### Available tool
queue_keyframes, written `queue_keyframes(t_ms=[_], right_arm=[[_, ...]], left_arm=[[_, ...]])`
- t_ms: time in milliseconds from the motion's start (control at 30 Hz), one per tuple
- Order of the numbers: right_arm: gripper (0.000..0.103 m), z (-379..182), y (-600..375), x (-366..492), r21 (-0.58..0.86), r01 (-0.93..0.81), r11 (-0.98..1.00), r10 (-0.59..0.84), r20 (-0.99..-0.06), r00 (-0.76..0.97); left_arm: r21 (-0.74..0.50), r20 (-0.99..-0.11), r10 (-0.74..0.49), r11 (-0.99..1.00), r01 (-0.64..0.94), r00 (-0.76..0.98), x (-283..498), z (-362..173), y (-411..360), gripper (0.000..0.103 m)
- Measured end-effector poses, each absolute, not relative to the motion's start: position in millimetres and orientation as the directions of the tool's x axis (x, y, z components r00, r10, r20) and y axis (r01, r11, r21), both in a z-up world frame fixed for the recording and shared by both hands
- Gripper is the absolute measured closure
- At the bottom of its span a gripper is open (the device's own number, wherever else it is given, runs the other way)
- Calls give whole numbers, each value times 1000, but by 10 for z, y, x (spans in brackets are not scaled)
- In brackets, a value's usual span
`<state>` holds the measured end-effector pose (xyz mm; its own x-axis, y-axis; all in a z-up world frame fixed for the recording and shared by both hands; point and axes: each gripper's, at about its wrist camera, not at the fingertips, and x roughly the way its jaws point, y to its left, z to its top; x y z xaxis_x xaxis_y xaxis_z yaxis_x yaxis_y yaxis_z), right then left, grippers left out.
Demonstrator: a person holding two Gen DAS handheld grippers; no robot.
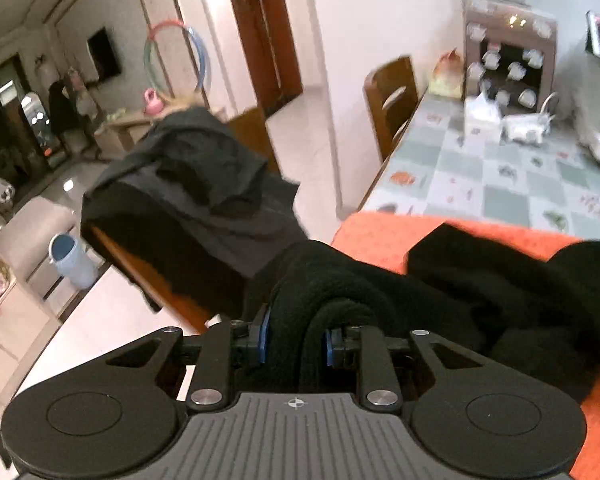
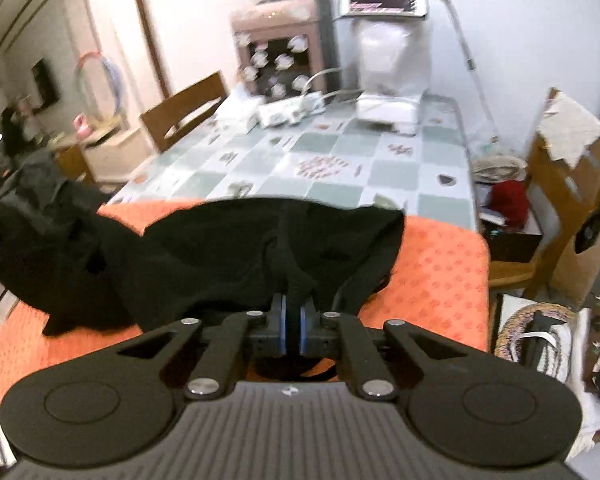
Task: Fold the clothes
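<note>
Garment [image 2: 204, 248]: black fleece, soft, crumpled, on orange cloth [image 2: 432, 276].
Left gripper [image 1: 296, 344]: clamps a thick rolled fold.
Right gripper [image 2: 294, 320]: pinched tight on a thin edge.
Counter [image 2: 340, 160]: glossy checked cover.

The thick black fleece garment [image 1: 480, 288] looks soft, matt and napped. Beneath it, the orange woven cloth with a dotted pattern [image 2: 432, 276] looks coarse and dull. Beyond that cloth, the table's green-and-white checked cover [image 2: 340, 160] shows a slight sheen. The brown wooden chair [image 1: 392, 96] beside it looks smooth and polished.
</note>
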<state>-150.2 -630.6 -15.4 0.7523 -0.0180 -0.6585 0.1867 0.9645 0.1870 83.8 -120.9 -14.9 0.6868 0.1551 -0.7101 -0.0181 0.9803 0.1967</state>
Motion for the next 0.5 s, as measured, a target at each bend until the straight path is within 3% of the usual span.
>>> queue_keyframes(t_ms=[167,267,333,400,500], right_arm=[[95,1,-6309,-1571,147,281,948,-126,-641,757],[95,-42,-6307,-1550,135,299,945,-139,-661,738],[95,-110,-6273,-1535,125,309,943,-148,-674,724],[95,-172,-6244,-1515,121,319,940,-154,-683,714],[95,-261,-6206,-1485,125,333,935,-157,-697,700]], left_arm=[[168,-767,110,985,33,632,770,-335,-1036,59],[157,-772,66,984,89,632,629,-419,-1055,42],[151,-761,33,980,128,647,495,-422,-1121,22],[148,-736,10,978,147,676,436,-415,-1185,11],[105,-718,-74,972,212,692,358,-378,-1304,2]])
